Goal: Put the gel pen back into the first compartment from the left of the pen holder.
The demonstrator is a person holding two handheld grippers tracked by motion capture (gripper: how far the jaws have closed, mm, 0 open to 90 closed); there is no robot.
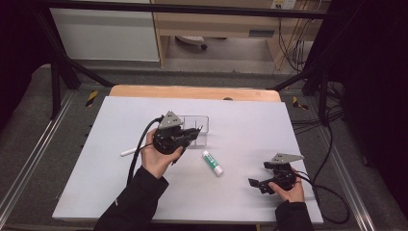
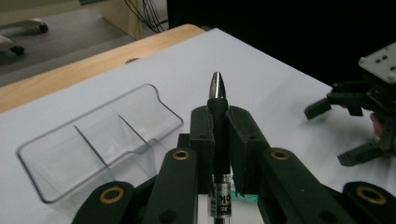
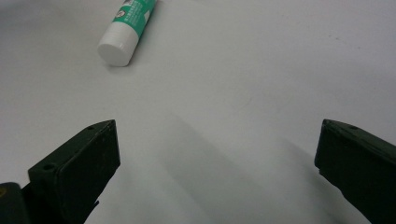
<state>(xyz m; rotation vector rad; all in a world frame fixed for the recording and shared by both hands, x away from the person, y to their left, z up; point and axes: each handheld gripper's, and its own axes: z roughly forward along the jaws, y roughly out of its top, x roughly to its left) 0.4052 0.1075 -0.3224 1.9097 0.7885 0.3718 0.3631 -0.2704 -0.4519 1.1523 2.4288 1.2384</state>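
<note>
we hold a black pen (image 2: 219, 130) clamped between the jaws of our left hand-held gripper (image 1: 192, 134), its metal tip pointing forward past the jaw ends, and it sits just at the near right edge of the clear tray (image 1: 204, 120) near the middle of the desk (image 1: 250, 120). our right hand-held gripper (image 1: 255, 183) hovers low over the near right of the desk with its jaws wide apart and nothing between them. as we judge it, the main risk lies in the grip: the pen is a thin, smooth cylinder held along its barrel, so a slight tilt or loosening could let it slide or swing out before it is over a compartment. the tray is light and see-through, with low dividers, so we could nudge it across the desk with the jaws, or drop the pen on a divider so that it rolls out onto the desk. the glue stick (image 1: 212, 162) lies near, between the 2 grippers, and a careless sweep of a cable could roll it off its spot. counting what we see: 1 black pen, 1 clear tray with 3 compartments, 1 green and white glue stick, 1 white pen-like stick (image 1: 128, 152) lying to the left of our left hand, and 2 hand-held grippers.
</note>
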